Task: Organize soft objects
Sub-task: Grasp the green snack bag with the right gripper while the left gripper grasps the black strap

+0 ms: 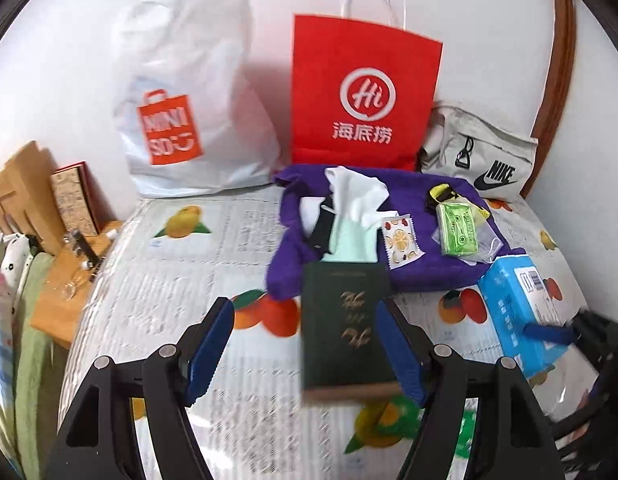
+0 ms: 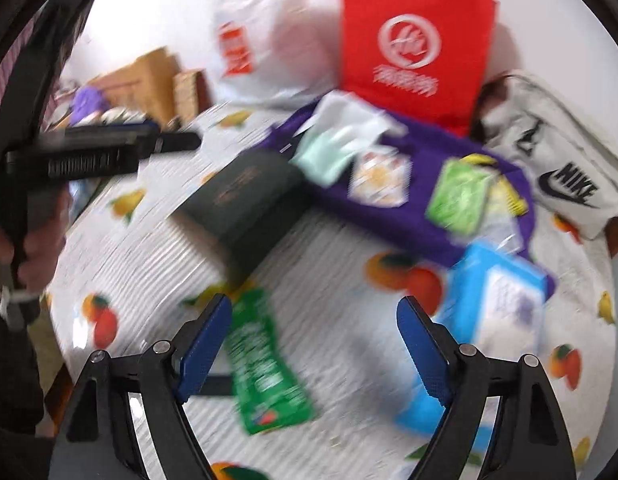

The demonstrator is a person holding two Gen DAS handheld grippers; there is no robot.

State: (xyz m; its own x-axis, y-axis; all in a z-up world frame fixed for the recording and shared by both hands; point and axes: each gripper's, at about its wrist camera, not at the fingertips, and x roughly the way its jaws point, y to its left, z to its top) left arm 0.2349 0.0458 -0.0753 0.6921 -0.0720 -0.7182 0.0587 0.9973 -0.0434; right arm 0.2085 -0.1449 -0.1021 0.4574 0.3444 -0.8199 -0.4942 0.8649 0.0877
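A purple towel [image 1: 413, 268] lies on the table with a mint tissue pack [image 1: 351, 236], a fruit-print sachet [image 1: 401, 242] and a green packet [image 1: 457, 234] on it. A dark green box [image 1: 345, 328] stands between the fingers of my open left gripper [image 1: 305, 348], by the right finger. A blue tissue pack [image 1: 521, 312] lies right of it. In the blurred right wrist view my open right gripper [image 2: 315, 344] hovers over the cloth between a green wrapper [image 2: 265, 364] and the blue pack [image 2: 497, 300]. The left gripper [image 2: 109, 152] shows at the left.
A white Miniso bag [image 1: 189, 92], a red Haidilao paper bag [image 1: 361, 92] and a grey Nike pouch [image 1: 481, 156] stand along the wall behind the towel. The fruit-print tablecloth [image 1: 181, 280] covers the table. A wooden side stand [image 1: 69, 276] sits left of it.
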